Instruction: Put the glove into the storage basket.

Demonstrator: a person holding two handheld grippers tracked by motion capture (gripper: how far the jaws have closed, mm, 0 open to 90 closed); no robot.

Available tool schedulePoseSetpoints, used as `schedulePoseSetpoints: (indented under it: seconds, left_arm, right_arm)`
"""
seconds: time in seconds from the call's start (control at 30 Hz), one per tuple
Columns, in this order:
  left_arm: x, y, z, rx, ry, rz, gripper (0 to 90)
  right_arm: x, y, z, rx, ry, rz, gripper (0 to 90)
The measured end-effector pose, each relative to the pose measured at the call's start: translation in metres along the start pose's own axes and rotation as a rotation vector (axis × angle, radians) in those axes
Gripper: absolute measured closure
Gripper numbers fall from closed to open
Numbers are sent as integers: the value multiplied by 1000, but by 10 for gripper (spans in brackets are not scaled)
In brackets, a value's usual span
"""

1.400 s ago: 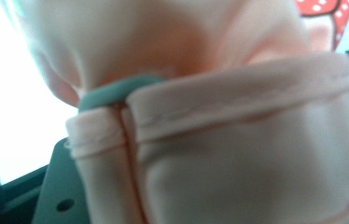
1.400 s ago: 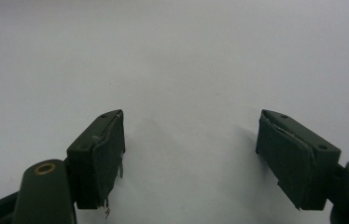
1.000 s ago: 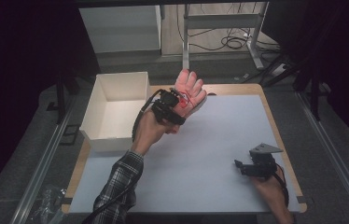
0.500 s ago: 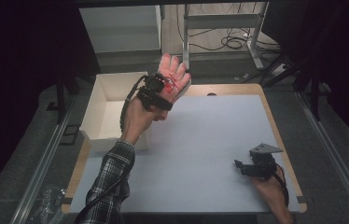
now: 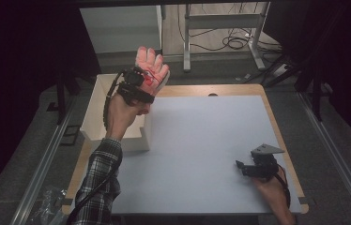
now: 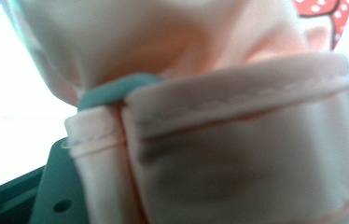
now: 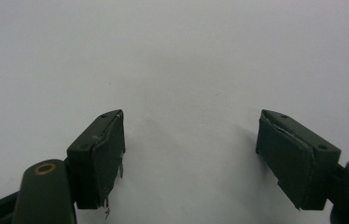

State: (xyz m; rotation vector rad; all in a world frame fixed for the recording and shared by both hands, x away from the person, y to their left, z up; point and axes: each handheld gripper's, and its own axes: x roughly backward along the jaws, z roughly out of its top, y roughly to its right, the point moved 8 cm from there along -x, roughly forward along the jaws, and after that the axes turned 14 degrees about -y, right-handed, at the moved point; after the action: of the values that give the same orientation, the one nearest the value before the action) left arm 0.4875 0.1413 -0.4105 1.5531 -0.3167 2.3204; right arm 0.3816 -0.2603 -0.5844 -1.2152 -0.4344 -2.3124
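Since a second ago the pink glove (image 5: 152, 70) — clamped in the left gripper (image 5: 141, 83) — has been carried to the frame's upper left above the white box (image 5: 99, 126), so release seems near, while the right gripper (image 5: 242, 167) rests with jaws apart.
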Motion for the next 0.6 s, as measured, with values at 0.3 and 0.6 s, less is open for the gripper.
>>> schedulePoseSetpoints:
  seconds: [0.3, 0.6]
  left_arm:
    - [-5, -32, -16, 104, -4, 16, 374]
    - [-27, -58, -31, 166, -30, 30, 369]
  right_arm:
    - [0, 0, 0, 0, 0, 0, 239]
    - [0, 0, 0, 0, 0, -1, 239]
